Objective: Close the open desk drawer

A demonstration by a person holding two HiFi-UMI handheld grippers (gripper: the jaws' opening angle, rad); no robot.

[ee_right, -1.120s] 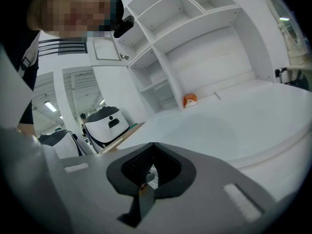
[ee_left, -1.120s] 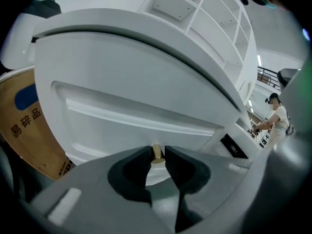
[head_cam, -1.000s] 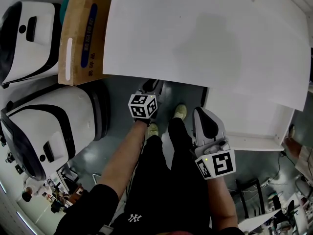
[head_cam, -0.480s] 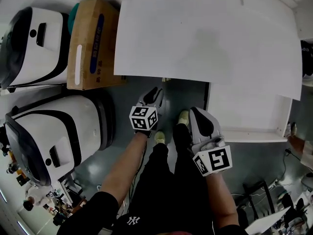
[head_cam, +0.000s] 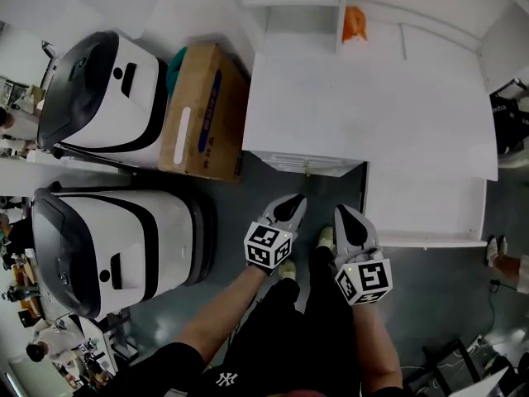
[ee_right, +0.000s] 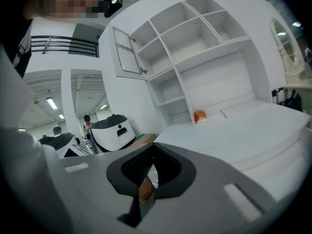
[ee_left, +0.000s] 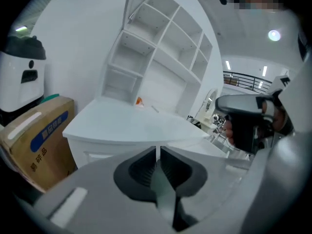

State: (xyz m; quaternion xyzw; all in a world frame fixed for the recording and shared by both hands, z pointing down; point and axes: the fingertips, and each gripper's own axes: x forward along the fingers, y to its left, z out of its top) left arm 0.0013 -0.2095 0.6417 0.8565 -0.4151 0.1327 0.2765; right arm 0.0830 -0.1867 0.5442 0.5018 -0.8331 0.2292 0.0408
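The white desk [head_cam: 364,98] fills the upper middle of the head view, with a closed drawer front [head_cam: 304,165] on its near edge. To the right, a white drawer [head_cam: 426,209] stands pulled out toward me, its rim showing along the near side. My left gripper [head_cam: 293,202] hangs shut and empty just short of the closed drawer front. My right gripper [head_cam: 341,212] is shut and empty too, beside the open drawer's left wall. In the left gripper view the left gripper [ee_left: 157,156] points at the desk [ee_left: 126,126]. The right gripper [ee_right: 151,152] faces the desk top [ee_right: 243,130].
A cardboard box [head_cam: 202,110] stands left of the desk. Two big white and black machines [head_cam: 103,93] [head_cam: 116,238] stand further left. An orange object [head_cam: 353,23] sits at the desk's back under white shelves [ee_right: 195,48]. My feet [head_cam: 286,268] stand on grey floor below the grippers.
The view has pulled back from the desk, so more of it and the shelves shows. Both grippers sit lower and closer together, still shut. The right gripper is further from the open drawer.
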